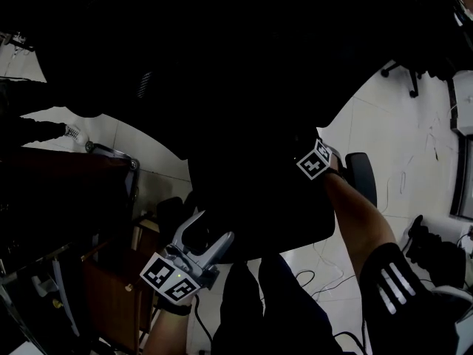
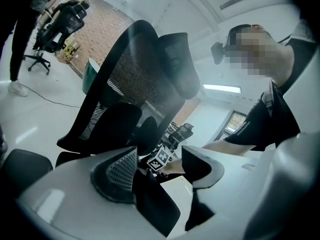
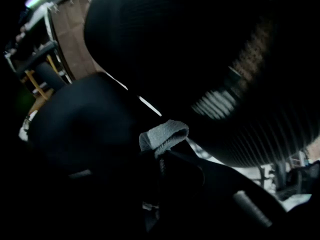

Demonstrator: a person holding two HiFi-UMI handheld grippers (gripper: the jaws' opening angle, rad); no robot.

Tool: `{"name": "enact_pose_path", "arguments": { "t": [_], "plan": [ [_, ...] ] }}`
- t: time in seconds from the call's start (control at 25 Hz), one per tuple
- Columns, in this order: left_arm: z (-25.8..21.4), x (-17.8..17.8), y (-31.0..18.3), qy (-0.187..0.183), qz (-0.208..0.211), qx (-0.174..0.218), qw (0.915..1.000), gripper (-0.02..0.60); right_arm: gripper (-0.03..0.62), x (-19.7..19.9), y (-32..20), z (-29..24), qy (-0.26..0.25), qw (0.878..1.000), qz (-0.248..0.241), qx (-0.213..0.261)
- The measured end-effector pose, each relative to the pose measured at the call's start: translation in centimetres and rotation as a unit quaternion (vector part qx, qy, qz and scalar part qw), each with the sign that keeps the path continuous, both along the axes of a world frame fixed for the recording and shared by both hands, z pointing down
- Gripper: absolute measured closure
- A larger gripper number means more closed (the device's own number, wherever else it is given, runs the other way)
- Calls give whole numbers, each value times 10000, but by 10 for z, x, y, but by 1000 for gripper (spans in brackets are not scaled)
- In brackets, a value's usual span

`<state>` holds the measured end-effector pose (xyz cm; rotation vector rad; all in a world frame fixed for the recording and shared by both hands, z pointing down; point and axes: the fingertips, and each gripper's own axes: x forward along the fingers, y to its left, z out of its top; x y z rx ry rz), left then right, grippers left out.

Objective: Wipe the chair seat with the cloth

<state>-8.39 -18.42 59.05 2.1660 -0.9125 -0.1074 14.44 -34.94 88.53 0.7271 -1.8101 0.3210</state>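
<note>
Item: office chair, black, mesh backrest [image 2: 125, 79], standing on a pale tiled floor [image 1: 399, 124]. The chair seat [image 1: 284, 224] lies directly below the head view as a dark slab, with an armrest [image 1: 362, 174] at its far right edge. Item: cloth [image 3: 165, 134], grey and folded, with a small loop standing proud of the right gripper [image 3: 161, 156], whose jaws are pinched together on it. In the head view this gripper shows only by its marker cube [image 1: 314, 160], at the seat's right rear, near the armrest. Whether the cloth touches the upholstery cannot be told, as the frames are too dark there. Item: left gripper [image 1: 209, 234], at the seat's near left corner, with jaws spread wide and nothing between them. Its own view looks across the seat toward the backrest and the other gripper's cube. Step in hand, by judgement: the wipe is at or near its start. Handling notes: lower the right gripper until the loose loop flattens on the seat, so that cloth rather than jaw tips bears on the fabric. Draw it in overlapping passes from the rear toward the front edge, keeping the pinch firm so the fold does not slip out. The chair may swivel or roll under sideways pressure, so the free left gripper could steady the seat edge.
</note>
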Motion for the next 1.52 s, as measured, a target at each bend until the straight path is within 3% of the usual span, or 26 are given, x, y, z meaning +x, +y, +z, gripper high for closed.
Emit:
{"name": "enact_pose_path", "arguments": {
  "t": [0.12,0.32,0.48,0.64,0.96,1.08,1.2,1.28,1.52],
  "plan": [
    [4,-4,8,-58,-12,-76,10000,278,565,-78,28,-11,-726,9959,-512,-164],
    [4,-10,22,-111,-86,-139,9998,278,565,-230,111,-9,-1504,9760,-1395,-732],
    [7,-11,28,-111,-115,-142,9998,278,565,-287,158,-2,-1649,9651,-1727,-1072],
    [10,-14,31,-80,-147,-165,9997,278,565,-254,162,19,-1327,9707,-1659,-1122],
    [2,-8,32,29,-60,-109,9999,278,566,-46,129,31,-233,9953,-320,-889],
    [1,-3,35,56,18,-116,9999,278,566,-2,125,23,35,9971,-64,-756],
    [0,-3,40,50,48,-124,9999,278,566,-5,123,16,-15,9979,37,-648],
    [-1,-5,45,33,56,-134,9999,278,566,-31,128,7,-301,9977,-9,-607],
    [-2,-10,62,-34,32,-200,9998,278,566,-180,194,-16,-1363,9826,-838,-939]
  ]
}}
